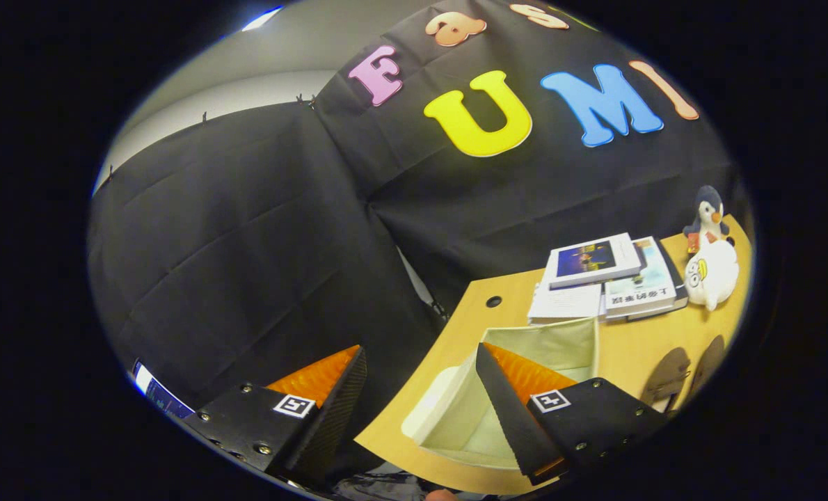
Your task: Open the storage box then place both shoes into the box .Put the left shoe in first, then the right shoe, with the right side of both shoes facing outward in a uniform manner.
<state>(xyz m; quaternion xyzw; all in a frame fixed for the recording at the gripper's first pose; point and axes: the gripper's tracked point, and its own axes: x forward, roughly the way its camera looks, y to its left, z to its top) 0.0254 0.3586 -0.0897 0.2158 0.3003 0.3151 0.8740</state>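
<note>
The tool (414, 396) has its two black fingers spread wide apart, each lined with ribbed orange padding and bearing one square marker tag; nothing is between them. The right finger (518, 410) overlaps the storage box (546, 341), one pale cream fabric cube with soft walls, already open at the top and showing a bare inside. It sits at the near left corner of the counter (623, 355), a light wooden top with a rounded edge and one small dark hole (494, 301) near its back left edge. Just right of the box, at the counter's near edge, lie two shoes (685, 372), dark and flat-looking, side by side, partly cut off. Beyond the box, a loose stack of about three books (605, 275) lies flat. At the far right corner stand two plush toys: one penguin (707, 212) and one white duck (712, 273).
</note>
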